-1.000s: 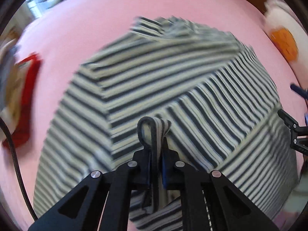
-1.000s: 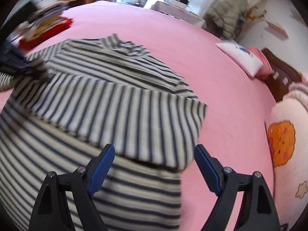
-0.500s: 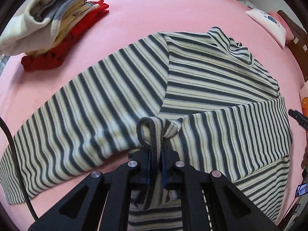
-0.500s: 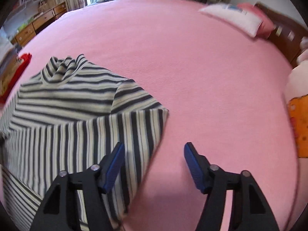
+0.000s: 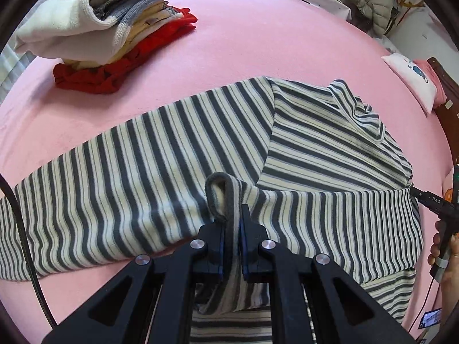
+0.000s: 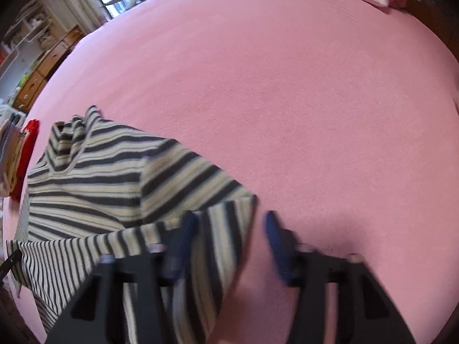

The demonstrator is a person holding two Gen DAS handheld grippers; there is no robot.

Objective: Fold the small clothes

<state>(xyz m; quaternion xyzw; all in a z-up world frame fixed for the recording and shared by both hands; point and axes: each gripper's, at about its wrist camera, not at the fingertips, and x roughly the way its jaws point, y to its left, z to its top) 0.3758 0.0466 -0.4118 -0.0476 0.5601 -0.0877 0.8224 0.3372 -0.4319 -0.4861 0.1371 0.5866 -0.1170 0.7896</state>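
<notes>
A grey-and-cream striped shirt (image 5: 172,157) lies spread on the pink bed (image 5: 258,43), one sleeve stretched out to the left, collar at the far right. My left gripper (image 5: 231,215) is shut on a pinched-up fold of it near the middle. In the right wrist view the shirt (image 6: 94,183) fills the lower left. My right gripper (image 6: 229,229) straddles the folded corner at the shirt's right edge. Its jaws are closing, with the striped corner between them and a gap still showing beside the right pad. That view is motion-blurred.
A stack of folded clothes (image 5: 109,28), white and grey on red, sits at the bed's far left. A white pillow (image 5: 413,77) lies at the far right. A hand (image 5: 450,252) holds the right gripper at the shirt's edge. A wooden dresser (image 6: 37,77) stands beyond the bed.
My right gripper slid across the shirt to its right corner and its jaws narrowed around it. The left gripper rolled and shifted while keeping its fold; the sleeve now lies stretched out.
</notes>
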